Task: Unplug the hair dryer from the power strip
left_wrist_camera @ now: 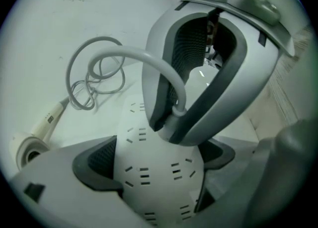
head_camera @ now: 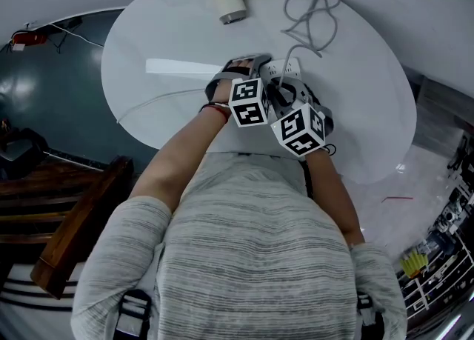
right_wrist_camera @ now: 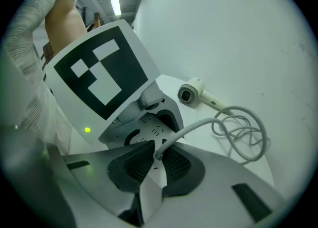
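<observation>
Hair dryer [head_camera: 229, 1] lies on its side at the far edge of the round white table [head_camera: 163, 109], well apart from both of your grippers, with its cord [head_camera: 311, 12] looped in loose coils beside it and running back toward you. The power strip [left_wrist_camera: 149, 137] sits on the table right under your hands. Your left gripper [left_wrist_camera: 156, 167] has its 2 jaws closed onto the sides of the strip, pads pressing on the white housing, so the strip is pinned. Your right gripper [right_wrist_camera: 156, 165] has its jaws drawn nearly together around the plug [left_wrist_camera: 171, 122], with the cord leaving from between the pads. So the reach and both grips look done. The plug still appears seated against the strip's face, so the pull itself is not yet done: what is left is to draw the plug straight out while the left holds the strip down.
</observation>
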